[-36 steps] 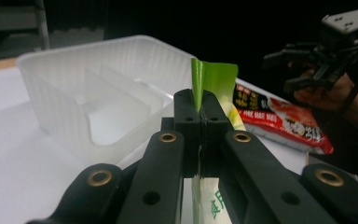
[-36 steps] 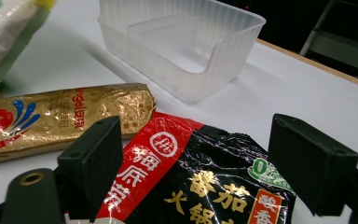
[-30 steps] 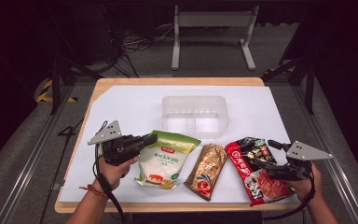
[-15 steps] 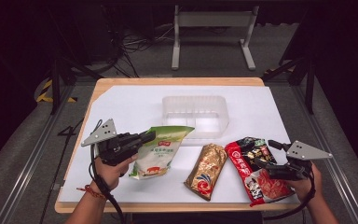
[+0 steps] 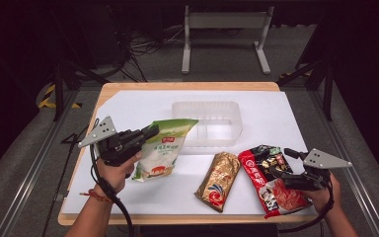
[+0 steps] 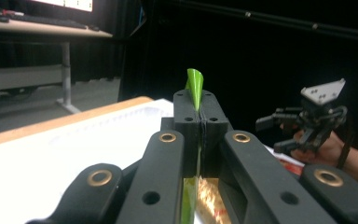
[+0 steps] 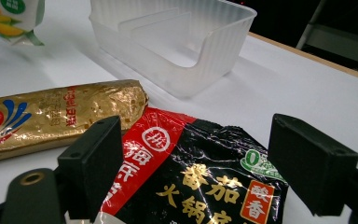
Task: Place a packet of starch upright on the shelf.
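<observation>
Because the left gripper point(image 5: 150, 132) is pinching only the thin top seam of the green-and-white pouch point(image 5: 163, 148), lifting it clear of the table, the slick film is risking slipping free. Nearer, the right gripper point(image 7: 214, 163) is hovering wide open over the crinkly red-and-black packet point(image 7: 191, 182); beyond, the ribbed translucent tray point(image 5: 212, 121) is waiting.
</observation>
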A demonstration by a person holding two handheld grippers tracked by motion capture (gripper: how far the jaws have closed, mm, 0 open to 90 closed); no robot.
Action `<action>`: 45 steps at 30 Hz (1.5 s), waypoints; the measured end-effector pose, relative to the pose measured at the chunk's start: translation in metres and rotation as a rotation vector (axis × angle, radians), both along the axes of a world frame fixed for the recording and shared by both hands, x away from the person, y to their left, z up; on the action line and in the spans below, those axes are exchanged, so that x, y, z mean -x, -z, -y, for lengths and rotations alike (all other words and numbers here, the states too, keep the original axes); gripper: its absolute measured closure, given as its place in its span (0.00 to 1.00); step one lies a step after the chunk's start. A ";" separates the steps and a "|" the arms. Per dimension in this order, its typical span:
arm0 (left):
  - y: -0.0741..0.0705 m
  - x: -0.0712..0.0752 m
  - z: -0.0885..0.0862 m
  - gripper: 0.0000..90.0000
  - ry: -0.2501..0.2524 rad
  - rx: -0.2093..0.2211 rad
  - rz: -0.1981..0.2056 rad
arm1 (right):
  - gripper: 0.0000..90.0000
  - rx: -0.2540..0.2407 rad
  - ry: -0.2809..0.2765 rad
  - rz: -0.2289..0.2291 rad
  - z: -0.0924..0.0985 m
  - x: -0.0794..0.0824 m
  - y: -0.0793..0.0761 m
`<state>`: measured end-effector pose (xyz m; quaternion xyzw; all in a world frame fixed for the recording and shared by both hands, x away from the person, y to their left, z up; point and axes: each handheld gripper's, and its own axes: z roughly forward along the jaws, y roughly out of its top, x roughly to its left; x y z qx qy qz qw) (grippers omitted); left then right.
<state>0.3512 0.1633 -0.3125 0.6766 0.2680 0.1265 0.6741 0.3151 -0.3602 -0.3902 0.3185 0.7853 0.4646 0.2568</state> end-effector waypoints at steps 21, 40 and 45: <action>-0.035 -0.055 0.038 0.99 -0.082 0.015 0.020 | 0.21 -0.021 0.001 -0.009 0.003 -0.001 0.001; -0.030 -0.115 0.081 0.99 -0.160 0.033 -0.047 | 0.21 -0.013 -0.003 -0.018 0.003 -0.001 0.003; -0.026 -0.126 0.091 0.99 -0.207 0.024 -0.046 | 0.21 -0.009 -0.006 -0.019 0.002 -0.001 0.003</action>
